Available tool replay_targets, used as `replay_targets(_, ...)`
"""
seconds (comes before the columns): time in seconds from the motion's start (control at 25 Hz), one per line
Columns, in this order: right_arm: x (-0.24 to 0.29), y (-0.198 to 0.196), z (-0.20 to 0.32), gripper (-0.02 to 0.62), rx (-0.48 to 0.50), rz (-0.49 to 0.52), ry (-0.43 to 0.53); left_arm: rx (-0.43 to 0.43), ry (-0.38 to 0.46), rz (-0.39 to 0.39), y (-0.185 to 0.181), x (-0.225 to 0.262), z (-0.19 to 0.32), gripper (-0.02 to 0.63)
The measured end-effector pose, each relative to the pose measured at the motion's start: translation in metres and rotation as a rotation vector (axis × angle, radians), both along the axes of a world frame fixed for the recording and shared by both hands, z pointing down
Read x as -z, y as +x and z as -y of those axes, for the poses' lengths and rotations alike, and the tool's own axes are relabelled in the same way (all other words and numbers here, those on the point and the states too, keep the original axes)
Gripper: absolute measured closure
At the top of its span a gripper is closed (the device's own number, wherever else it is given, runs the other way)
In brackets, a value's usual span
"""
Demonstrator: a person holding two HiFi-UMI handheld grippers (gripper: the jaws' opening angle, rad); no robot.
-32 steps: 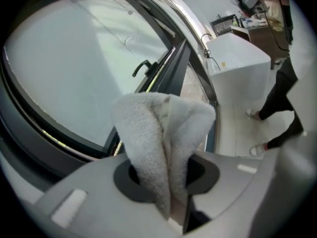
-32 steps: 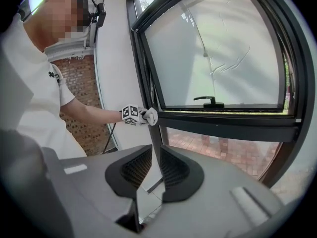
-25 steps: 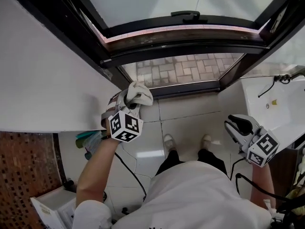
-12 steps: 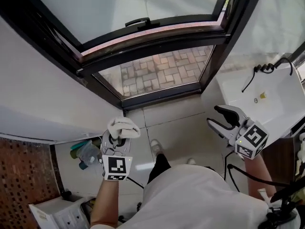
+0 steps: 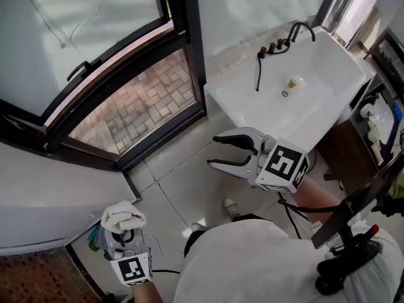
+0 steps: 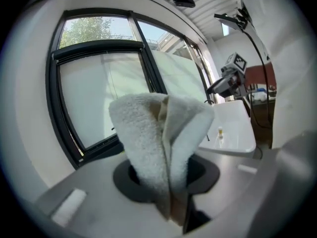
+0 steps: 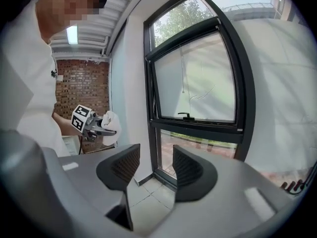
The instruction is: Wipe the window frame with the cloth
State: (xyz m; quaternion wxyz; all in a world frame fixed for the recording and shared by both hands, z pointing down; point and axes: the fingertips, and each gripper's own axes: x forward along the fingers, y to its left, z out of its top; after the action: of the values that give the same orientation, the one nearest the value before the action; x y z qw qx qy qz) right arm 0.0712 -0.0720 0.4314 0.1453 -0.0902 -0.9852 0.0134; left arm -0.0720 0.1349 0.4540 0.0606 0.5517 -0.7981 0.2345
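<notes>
Left gripper (image 5: 124, 235) sits low in the lower left of the head view, clenched on the white cloth (image 5: 123, 217). The cloth's folds bulge up between its jaws and fill the centre of the left gripper view. Right gripper (image 5: 218, 151) is mid-frame above the floor tiles (image 5: 183, 188), near the white sink (image 5: 315, 100); its jaws are opening, nothing between them. Dark window frame (image 5: 190, 49) is upper left, well apart from the cloth.

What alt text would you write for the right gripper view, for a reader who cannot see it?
The jaws of the right gripper are opening with nothing between them, facing a black window frame. At the left, the left gripper holds a white cloth before a brick wall.
</notes>
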Motion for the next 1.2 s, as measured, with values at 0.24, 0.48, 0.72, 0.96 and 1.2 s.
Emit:
replay_targets(0.24,0.029,0.033,-0.016,0.387,-0.042,0.049,-0.011,-0.079,0.057,0.033,0.028,0.045,0.018,0.477)
replay_targets(0.48,0.046,0.041,-0.049,0.382,-0.06,0.079,-0.012,-0.121,0.09,0.023,0.037,0.06,0.001,0.477)
replay_targets(0.72,0.05,0.039,-0.081,0.377,-0.059,0.069,0.005,-0.19,0.049,0.056,0.04,0.044,-0.021,0.477)
replay_targets(0.96,0.05,0.04,-0.086,0.376,-0.046,0.057,0.021,-0.217,0.043,0.049,0.047,0.044,-0.015,0.477)
replay_targets(1.2,0.046,0.038,-0.093,0.376,-0.027,0.034,0.032,-0.23,0.049,0.049,0.052,0.041,-0.014,0.476)
